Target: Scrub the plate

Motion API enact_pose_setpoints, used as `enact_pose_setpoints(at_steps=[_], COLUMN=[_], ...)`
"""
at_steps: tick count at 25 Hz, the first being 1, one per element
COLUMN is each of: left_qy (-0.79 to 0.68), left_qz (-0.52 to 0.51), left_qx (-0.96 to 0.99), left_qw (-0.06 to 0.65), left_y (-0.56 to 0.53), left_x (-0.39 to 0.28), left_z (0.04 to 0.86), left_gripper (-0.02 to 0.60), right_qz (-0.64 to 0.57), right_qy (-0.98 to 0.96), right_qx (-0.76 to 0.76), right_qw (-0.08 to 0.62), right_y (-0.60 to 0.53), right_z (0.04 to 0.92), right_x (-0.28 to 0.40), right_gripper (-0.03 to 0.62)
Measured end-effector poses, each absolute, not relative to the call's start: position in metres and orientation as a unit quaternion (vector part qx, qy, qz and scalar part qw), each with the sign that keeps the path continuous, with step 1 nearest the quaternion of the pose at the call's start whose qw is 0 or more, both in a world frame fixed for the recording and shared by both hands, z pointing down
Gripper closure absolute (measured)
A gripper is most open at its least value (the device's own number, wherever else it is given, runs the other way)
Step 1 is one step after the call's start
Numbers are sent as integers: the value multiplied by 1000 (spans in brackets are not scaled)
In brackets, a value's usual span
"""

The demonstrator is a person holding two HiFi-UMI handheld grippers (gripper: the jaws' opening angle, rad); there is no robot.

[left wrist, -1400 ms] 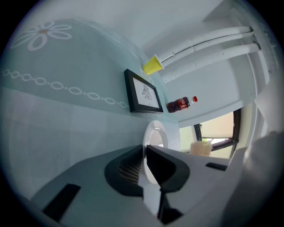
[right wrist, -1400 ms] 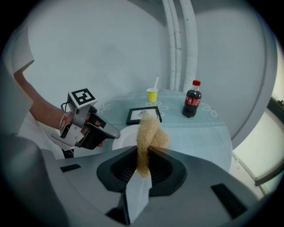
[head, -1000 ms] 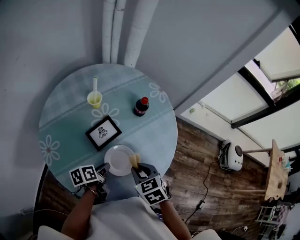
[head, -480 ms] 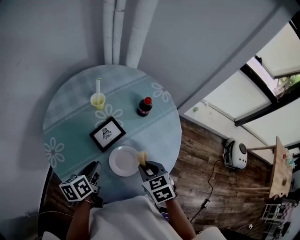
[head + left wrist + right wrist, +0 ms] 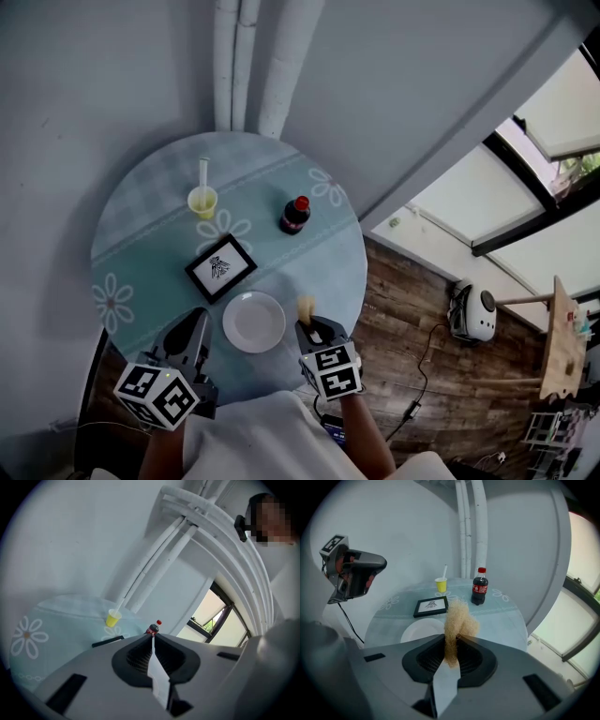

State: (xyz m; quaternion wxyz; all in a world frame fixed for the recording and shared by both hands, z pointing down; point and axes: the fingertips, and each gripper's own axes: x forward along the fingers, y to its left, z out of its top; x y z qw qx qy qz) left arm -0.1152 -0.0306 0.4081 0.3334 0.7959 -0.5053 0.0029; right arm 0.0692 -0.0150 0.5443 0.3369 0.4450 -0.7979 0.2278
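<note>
Head view: sponge (image 5: 306,307) now off the plate (image 5: 254,322).
It juts forward from the clamping right fingers (image 5: 321,331); left fingers (image 5: 192,335) closed, empty, raised.

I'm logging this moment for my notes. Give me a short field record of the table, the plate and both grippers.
table: round, teal floral cloth
plate: white, bare, near the person's edge
behind plate: frame, bottle, cup
left gripper: shut, empty, clear of the plate
right gripper: shut on scrubber
scrubber vs plate: just right of the rim, not on it
</note>
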Motion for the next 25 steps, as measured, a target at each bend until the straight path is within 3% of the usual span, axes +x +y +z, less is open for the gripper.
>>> enact_pose_setpoints(at_steps=[11,25], left_qy=[-484,-514], left_qz=[-33,-22], left_qx=[840,830], left_qw=[245,216], left_y=[-28,-26], left_x=[-101,-107], left_z=[326,317], left_gripper=[572,572], right_qz=[189,197], right_qy=[-750,-698], right_qx=[469,439], right_qw=[426,530], right_y=[-40,-49], right_z=[577,634], right_x=[103,113], right_gripper=[523,523])
